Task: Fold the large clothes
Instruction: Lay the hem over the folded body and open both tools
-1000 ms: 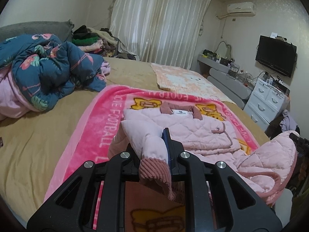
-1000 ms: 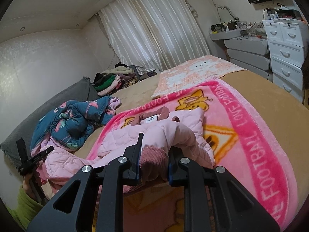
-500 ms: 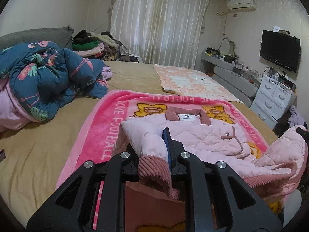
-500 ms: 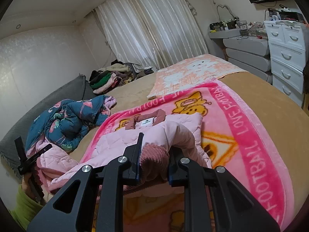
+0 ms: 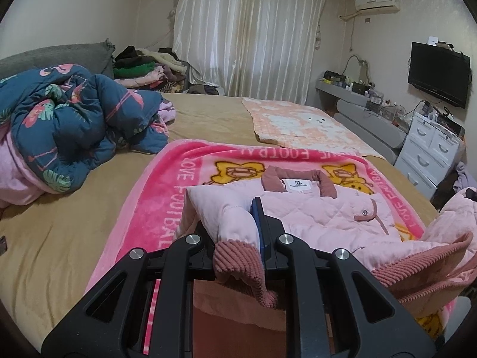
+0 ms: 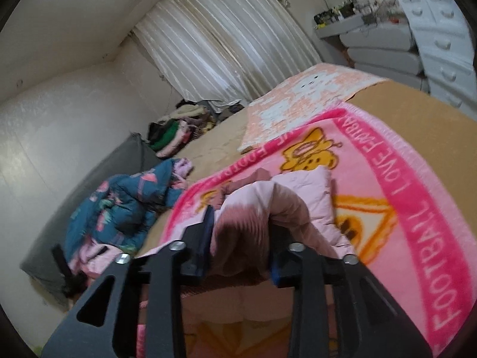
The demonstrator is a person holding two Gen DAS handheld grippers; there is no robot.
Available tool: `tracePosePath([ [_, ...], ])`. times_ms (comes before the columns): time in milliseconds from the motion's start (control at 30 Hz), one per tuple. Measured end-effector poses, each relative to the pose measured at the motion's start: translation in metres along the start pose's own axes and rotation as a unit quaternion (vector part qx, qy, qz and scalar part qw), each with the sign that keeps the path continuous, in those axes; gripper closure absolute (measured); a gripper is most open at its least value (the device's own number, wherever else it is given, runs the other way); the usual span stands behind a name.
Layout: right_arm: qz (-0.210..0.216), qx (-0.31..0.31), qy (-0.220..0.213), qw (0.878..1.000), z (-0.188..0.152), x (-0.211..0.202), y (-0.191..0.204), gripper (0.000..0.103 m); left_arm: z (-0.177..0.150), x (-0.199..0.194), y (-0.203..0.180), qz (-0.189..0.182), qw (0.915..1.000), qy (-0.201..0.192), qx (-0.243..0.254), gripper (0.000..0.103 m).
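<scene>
A pale pink quilted jacket (image 5: 322,211) with a dusty-rose collar lies on a pink "LOVE FOOTBALL" blanket (image 5: 167,208) on the bed. My left gripper (image 5: 238,238) is shut on the ribbed rose cuff (image 5: 238,262) of the left sleeve, held above the blanket's near edge. In the right wrist view my right gripper (image 6: 241,241) has its jaws wider apart, and the other sleeve's cuff (image 6: 244,238) still sits between them. The jacket (image 6: 304,185) and the blanket (image 6: 417,208) show beyond it. The right wrist view is tilted and blurred.
A crumpled blue floral quilt (image 5: 68,119) lies at the left of the tan bed. A peach blanket (image 5: 301,128) is spread further back. A clothes pile (image 5: 143,68) sits by the curtain. White drawers (image 5: 429,152) and a TV (image 5: 438,77) stand at right.
Both grippers have drawn back and lowered with the sleeves, so the jacket lies flatter. The right gripper has tilted sharply and its jaws have widened around the cuff.
</scene>
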State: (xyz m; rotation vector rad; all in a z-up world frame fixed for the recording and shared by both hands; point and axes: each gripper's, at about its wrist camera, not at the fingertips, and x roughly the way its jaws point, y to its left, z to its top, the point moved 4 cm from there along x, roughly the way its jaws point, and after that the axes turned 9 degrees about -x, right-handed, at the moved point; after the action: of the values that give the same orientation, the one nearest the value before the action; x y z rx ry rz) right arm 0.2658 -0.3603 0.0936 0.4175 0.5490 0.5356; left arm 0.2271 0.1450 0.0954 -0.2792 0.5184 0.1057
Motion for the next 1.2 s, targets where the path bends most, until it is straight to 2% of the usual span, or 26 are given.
tracePosePath([
  [100, 0.015, 0.012, -0.002, 1.0, 0.005, 0.003, -0.001, 0.05, 0.003, 0.007, -0.001, 0.0, 1.0, 0.002, 0.0, 0.093],
  [233, 0.02, 0.006, -0.005, 1.0, 0.01, 0.007, 0.002, 0.044, 0.005, 0.016, -0.003, 0.0, 1.0, 0.004, 0.0, 0.093],
  [400, 0.045, 0.007, -0.026, 0.999, 0.009, 0.006, 0.003, 0.02, 0.006, 0.024, -0.005, -0.002, 1.0, 0.008, -0.002, 0.093],
  [500, 0.066, 0.018, -0.044, 0.997, 0.01, 0.002, 0.0, 0.017, 0.006, 0.032, -0.005, -0.002, 0.9999, 0.014, -0.001, 0.093],
  [700, 0.073, 0.016, -0.099, 0.992, 0.016, -0.02, -0.004, 0.011, 0.006, 0.045, -0.007, 0.004, 0.9998, 0.022, 0.002, 0.092],
  [1000, 0.018, -0.054, -0.116, 0.992, -0.005, -0.048, -0.001, 0.005, 0.004, 0.078, -0.016, 0.012, 0.9988, 0.045, 0.014, 0.091],
  [1067, -0.002, -0.073, -0.113, 0.991, -0.01, -0.054, 0.0, 0.005, 0.005, 0.085, -0.015, 0.013, 0.9986, 0.05, 0.007, 0.091],
  [1200, -0.01, -0.092, -0.109, 0.99, -0.011, -0.06, -0.003, 0.004, 0.011, 0.103, -0.01, 0.013, 0.9977, 0.066, -0.013, 0.091],
])
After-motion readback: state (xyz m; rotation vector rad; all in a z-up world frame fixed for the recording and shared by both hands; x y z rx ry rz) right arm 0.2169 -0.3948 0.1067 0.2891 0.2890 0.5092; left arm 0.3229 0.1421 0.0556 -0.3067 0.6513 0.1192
